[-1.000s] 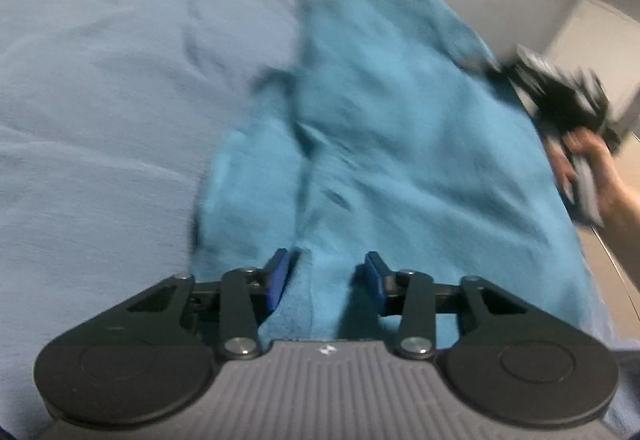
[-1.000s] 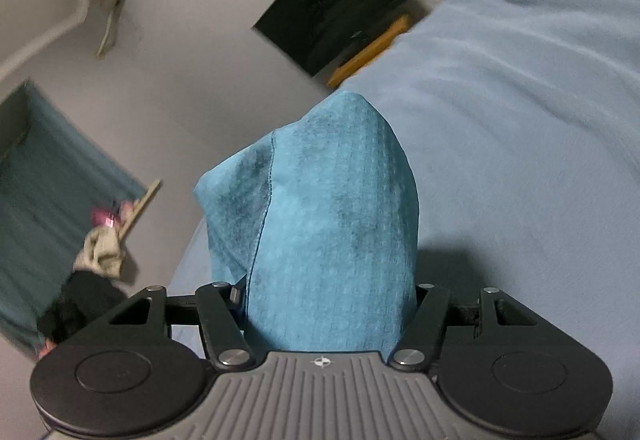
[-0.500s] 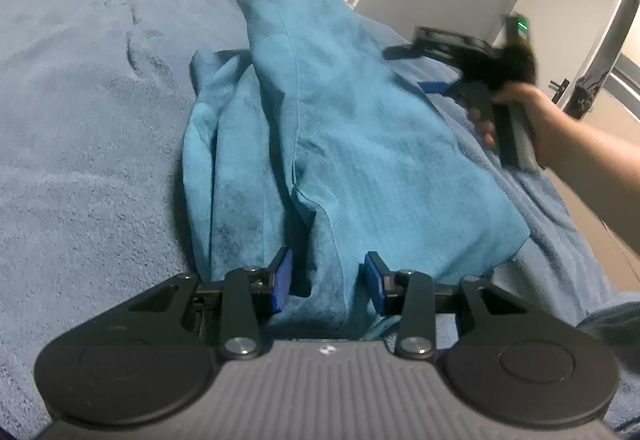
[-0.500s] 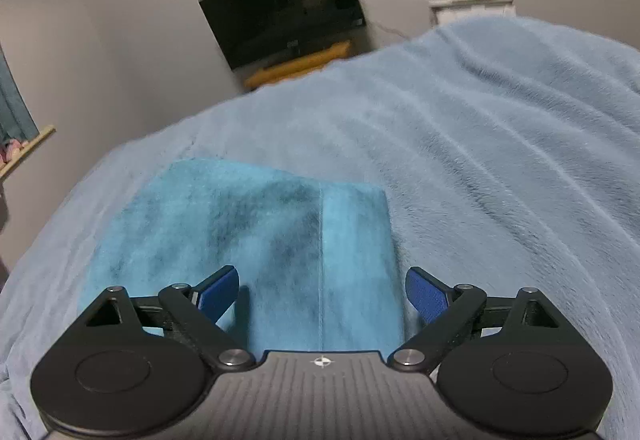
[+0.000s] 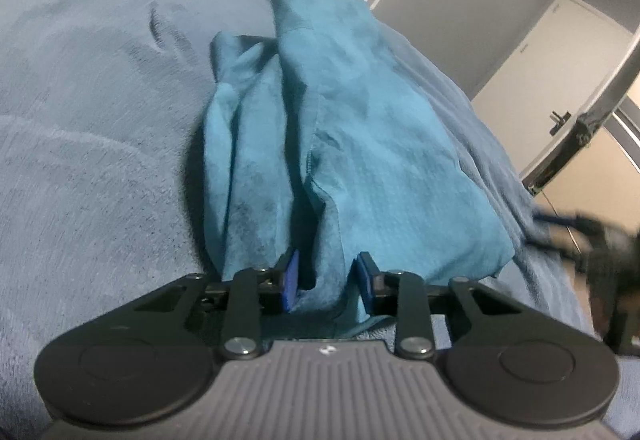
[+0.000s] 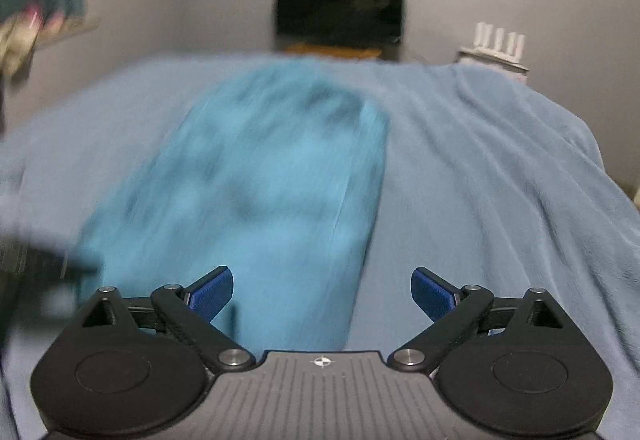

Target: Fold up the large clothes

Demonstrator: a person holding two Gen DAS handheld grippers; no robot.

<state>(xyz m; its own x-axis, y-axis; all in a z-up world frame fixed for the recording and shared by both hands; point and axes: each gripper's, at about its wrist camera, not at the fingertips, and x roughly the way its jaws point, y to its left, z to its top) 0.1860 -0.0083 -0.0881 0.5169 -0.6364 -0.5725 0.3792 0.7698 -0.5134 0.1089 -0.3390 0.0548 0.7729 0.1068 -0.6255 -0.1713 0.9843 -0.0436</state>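
A teal garment [image 5: 360, 128] lies folded lengthwise on a light blue blanket [image 5: 88, 128] that covers a bed. My left gripper [image 5: 328, 276] is at its near end, with a bunched fold of the cloth between its blue pads [image 5: 291, 274]. In the right wrist view the garment [image 6: 256, 200] is blurred and stretches away from me. My right gripper [image 6: 322, 294] is open and empty just above the garment's near right edge. It also shows as a dark blur at the far right of the left wrist view [image 5: 600, 240].
The blanket [image 6: 500, 168] falls away at the bed's right side. A dark TV [image 6: 340, 6] stands on a stand against the grey wall beyond the bed. A white router [image 6: 496, 48] sits to its right. A white door [image 5: 560, 80] is at the right.
My right gripper let go of the garment's end, opened wide and pulled back toward the near edge. The garment now lies flat. My left gripper has stayed on its fold.
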